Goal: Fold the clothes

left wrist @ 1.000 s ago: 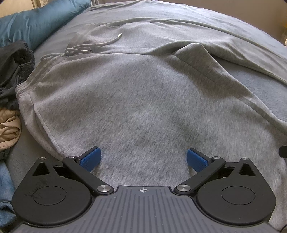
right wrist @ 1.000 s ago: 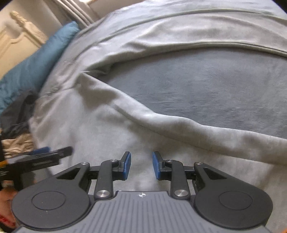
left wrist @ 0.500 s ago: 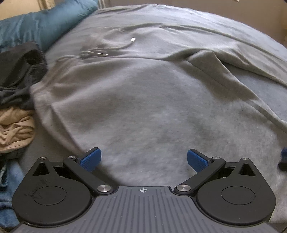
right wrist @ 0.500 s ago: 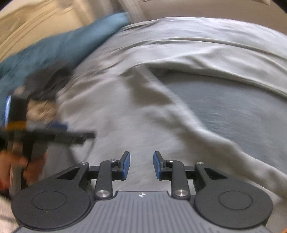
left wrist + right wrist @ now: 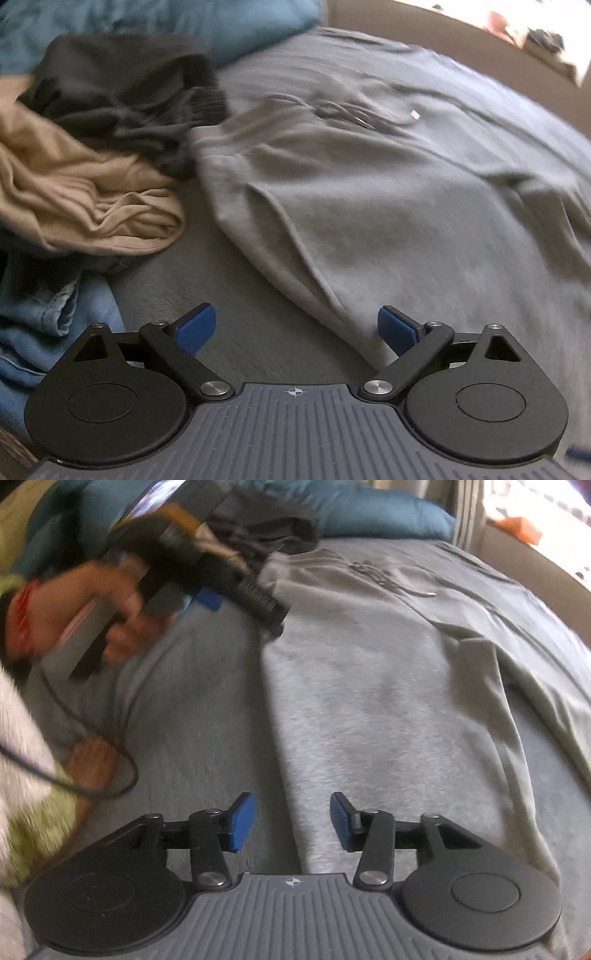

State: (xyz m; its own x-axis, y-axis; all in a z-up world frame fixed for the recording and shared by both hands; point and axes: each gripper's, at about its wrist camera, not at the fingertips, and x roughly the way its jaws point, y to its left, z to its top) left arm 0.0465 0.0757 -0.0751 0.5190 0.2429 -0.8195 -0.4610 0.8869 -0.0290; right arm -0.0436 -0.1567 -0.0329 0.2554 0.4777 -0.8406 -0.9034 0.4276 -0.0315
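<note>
A grey bed (image 5: 229, 295) carried the grey sweatpants (image 5: 406, 206), spread flat beside heaped clothes (image 5: 92, 192) and a blue pillow (image 5: 388, 513). The left tongs (image 5: 295, 328) were wide but narrowing, the right tongs (image 5: 291, 819) widening, both empty over the pants' edge. Motion blurred the far room.

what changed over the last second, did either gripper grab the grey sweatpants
Neither took hold. Both views slid left to the grey sweatpants' side edge, and the pile of tan and black clothes came into the left view. The right gripper is opening, the left gripper closing slightly from wide; the pants' edge lies between both, unpinched. The sweatpants stayed spread on the bed.
</note>
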